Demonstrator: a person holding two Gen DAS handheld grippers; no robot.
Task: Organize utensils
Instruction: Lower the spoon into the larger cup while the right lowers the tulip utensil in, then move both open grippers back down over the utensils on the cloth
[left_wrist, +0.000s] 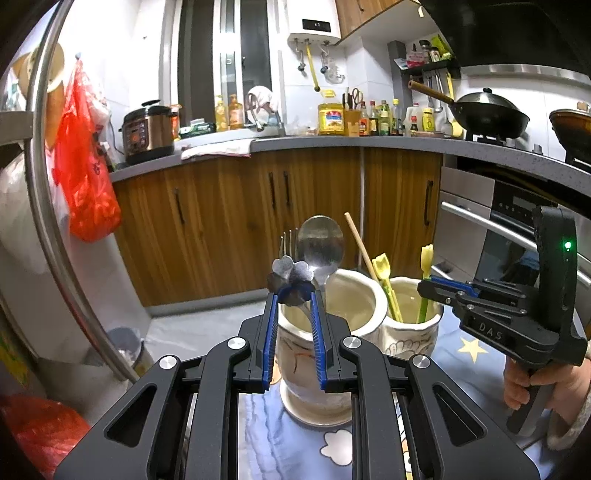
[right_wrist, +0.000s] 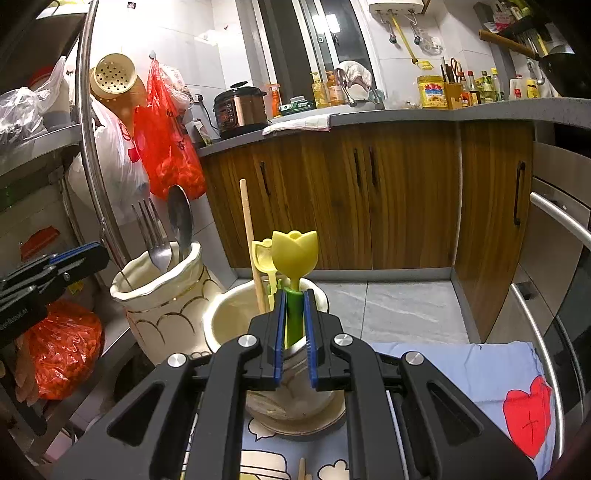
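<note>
In the left wrist view my left gripper (left_wrist: 293, 295) is shut on a metal utensil with a clover-shaped end (left_wrist: 291, 278), held over the mouth of a cream jar (left_wrist: 369, 295). A steel spoon (left_wrist: 320, 243) and a fork (left_wrist: 290, 240) stand in that jar. My right gripper (right_wrist: 294, 317) is shut on the green stem of a yellow tulip-topped utensil (right_wrist: 295, 247), standing in a second cream jar (right_wrist: 221, 314). Another yellow tulip utensil (right_wrist: 263, 254) and a wooden chopstick (right_wrist: 247, 225) lean in that same jar. The jars stand side by side, touching or nearly so.
The jars stand on a blue patterned cloth (right_wrist: 461, 369). A metal rack with red bags (right_wrist: 62, 350) is to the left. Wooden cabinets (right_wrist: 369, 192) and a tiled floor lie beyond. An oven with steel handles (right_wrist: 561, 218) is at the right.
</note>
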